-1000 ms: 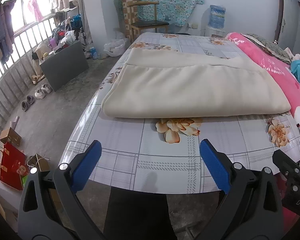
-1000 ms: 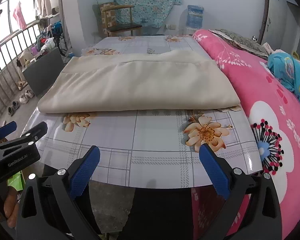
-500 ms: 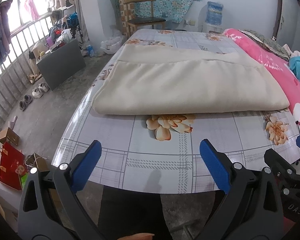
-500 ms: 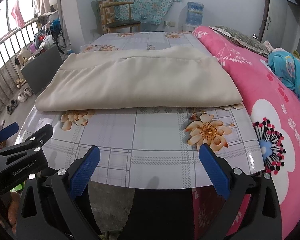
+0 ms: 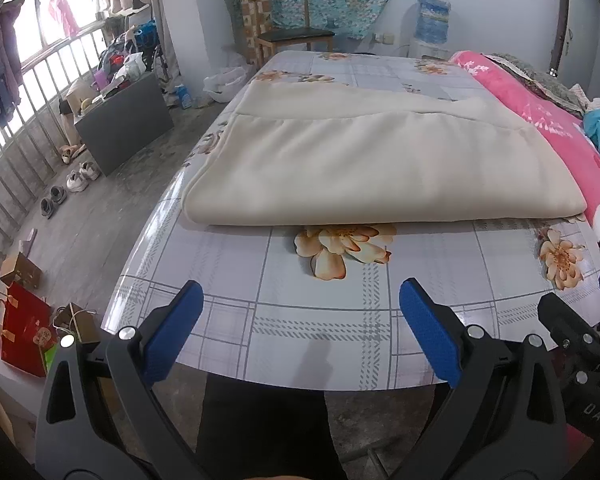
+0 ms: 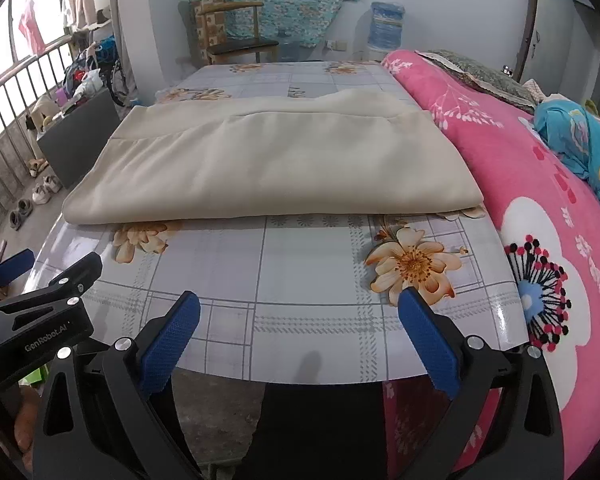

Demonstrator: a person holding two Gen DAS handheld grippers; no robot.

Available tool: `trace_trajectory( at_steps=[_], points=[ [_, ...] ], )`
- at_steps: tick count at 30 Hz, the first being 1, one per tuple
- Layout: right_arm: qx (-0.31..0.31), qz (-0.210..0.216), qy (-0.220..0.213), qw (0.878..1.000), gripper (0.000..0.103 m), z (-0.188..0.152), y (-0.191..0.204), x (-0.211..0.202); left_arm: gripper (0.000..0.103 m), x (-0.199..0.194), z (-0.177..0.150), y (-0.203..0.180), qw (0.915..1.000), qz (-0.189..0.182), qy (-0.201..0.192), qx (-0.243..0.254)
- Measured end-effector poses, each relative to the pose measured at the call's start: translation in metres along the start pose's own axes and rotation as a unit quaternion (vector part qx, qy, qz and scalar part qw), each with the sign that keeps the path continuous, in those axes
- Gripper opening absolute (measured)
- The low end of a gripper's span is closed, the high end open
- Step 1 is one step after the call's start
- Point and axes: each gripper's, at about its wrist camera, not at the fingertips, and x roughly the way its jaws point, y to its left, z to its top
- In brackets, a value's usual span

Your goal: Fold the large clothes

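Fingers: left gripper spread, empty | right gripper spread, empty | cream garment folded on table

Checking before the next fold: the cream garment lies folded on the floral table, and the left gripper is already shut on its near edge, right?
Not quite. The left gripper is open and short of the cream garment, holding nothing, as the left wrist view shows. The garment does lie folded on the floral table.

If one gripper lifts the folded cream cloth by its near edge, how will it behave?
The cream cloth will probably sag and the layers may slide open: it lies soft, with rounded folds. It looks thick, so likely heavy for one pinch. The glossy tablecloth probably lets it slide when pushed.
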Motion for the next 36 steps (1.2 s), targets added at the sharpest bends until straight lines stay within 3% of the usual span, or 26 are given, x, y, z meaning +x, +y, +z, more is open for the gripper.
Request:
trace_trajectory(
  at_steps=[36],
  points=[
    [0.006,-0.007,-0.002,1.0,0.097,0.003,-0.011,0.0,0.095,0.001,0.001,-0.003,1.0,-0.004,0.006,0.003]
  ],
)
